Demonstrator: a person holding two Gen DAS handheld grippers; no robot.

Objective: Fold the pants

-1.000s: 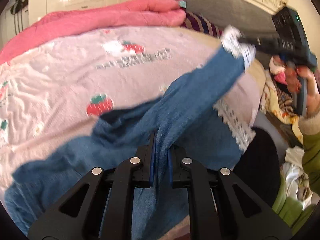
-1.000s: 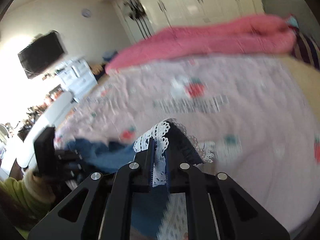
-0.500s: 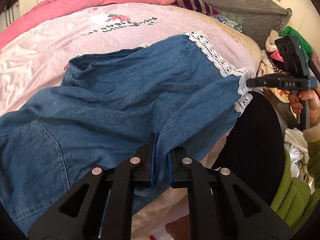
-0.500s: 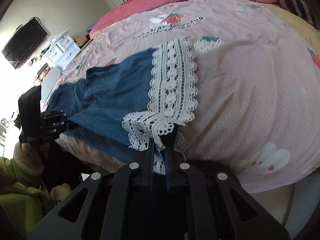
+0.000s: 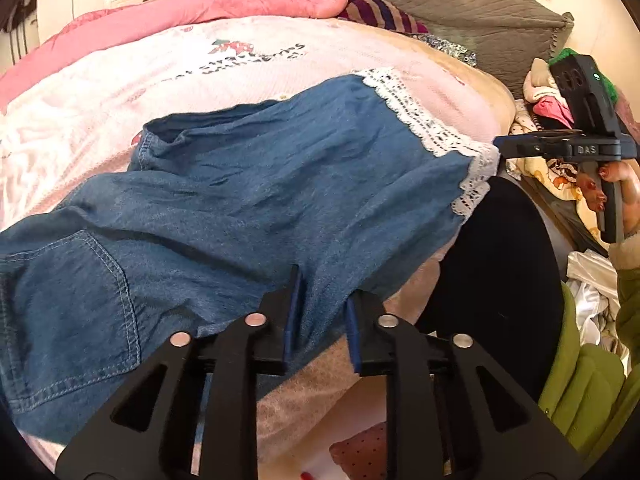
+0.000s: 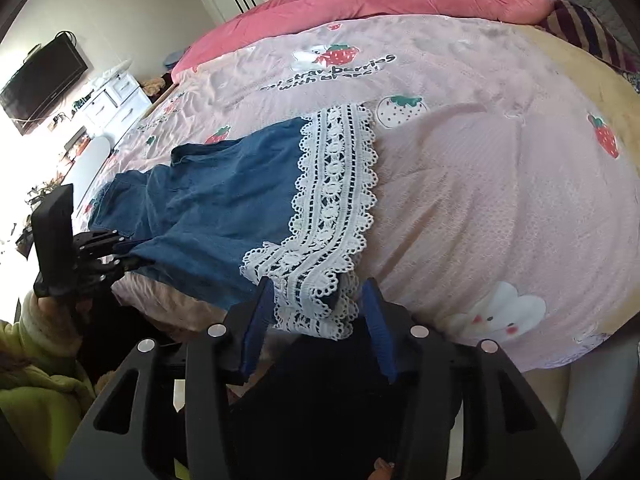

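While spread flat along the near edge of the bed point(image 6: 500, 184), denim pants point(image 5: 248, 200) with lace hem point(image 6: 332, 200) toward the right. Left tool point(image 5: 320, 312) parted narrowly, loose denim edge between the fingers, not pinched. Right tool point(image 6: 316, 312) parted wide, lace hem between its fingers, unclamped. Pink quilt point(image 5: 192, 4) bunched along the far side.

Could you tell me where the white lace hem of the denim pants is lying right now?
The lace hem lies on the pink strawberry bedspread at the near bed edge, its end between the open right gripper fingers; in the left wrist view it sits upper right.
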